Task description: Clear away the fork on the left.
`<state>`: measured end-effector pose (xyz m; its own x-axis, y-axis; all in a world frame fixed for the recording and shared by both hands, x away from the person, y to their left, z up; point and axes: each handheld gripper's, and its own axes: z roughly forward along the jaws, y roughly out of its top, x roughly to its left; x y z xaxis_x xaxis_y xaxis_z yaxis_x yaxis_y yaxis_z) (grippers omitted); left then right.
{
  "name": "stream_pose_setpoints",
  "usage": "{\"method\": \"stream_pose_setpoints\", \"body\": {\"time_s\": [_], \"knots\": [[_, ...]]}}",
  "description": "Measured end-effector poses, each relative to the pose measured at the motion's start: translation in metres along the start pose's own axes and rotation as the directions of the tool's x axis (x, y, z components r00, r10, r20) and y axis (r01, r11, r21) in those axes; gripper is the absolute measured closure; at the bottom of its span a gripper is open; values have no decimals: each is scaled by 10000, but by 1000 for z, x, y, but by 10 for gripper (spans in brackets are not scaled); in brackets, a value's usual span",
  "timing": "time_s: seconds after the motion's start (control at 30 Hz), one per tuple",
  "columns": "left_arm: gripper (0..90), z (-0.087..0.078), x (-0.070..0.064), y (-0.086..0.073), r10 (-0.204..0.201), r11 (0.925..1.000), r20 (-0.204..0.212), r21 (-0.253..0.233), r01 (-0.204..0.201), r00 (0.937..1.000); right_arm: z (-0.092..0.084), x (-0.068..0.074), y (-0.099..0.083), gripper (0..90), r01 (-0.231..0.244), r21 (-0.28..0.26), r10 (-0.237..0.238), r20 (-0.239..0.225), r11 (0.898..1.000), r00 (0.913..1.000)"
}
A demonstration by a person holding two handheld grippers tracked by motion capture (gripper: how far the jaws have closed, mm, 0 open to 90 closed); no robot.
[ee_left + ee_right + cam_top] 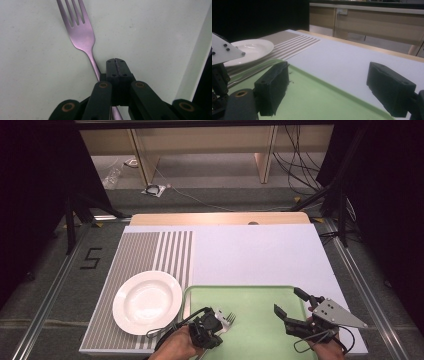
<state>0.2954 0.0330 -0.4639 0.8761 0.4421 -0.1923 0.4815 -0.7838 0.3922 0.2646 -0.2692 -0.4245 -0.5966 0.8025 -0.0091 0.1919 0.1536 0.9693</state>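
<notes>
My left tongs (115, 65) pinch the fork (81, 35) handle, right tongs (337, 90) spread; thin steel could twist loose over the tray (260, 295)

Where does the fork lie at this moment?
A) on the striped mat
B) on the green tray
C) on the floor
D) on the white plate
B: the fork lies on the green tray, its handle between the shut jaws of the left gripper, while the white plate beside the tray holds nothing.
</notes>
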Motion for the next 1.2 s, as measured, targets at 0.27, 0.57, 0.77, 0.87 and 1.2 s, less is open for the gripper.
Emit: {"method": "stream_pose_setpoints", "body": {"time_s": [0.27,0.57,0.77,0.87,1.2], "knots": [[895,-3,8,-2,-238,9997,-10,70,238,9997,0,0,0,188,-1,-1,1,-2,10000,10000],[895,-7,18,-5,-478,9987,-124,147,480,9988,0,0,0,188,-3,-1,3,-11,10000,10000],[895,-9,22,-7,-543,9983,-160,208,547,9984,0,0,0,188,3,9,-3,-9,10000,10000],[895,-9,23,-7,-589,9980,-185,213,593,9981,0,0,0,188,12,-4,-12,-23,10000,10000],[895,-13,30,-10,-742,9968,-278,288,750,9969,0,0,0,188,10,-4,-10,-31,10000,10000]]}}
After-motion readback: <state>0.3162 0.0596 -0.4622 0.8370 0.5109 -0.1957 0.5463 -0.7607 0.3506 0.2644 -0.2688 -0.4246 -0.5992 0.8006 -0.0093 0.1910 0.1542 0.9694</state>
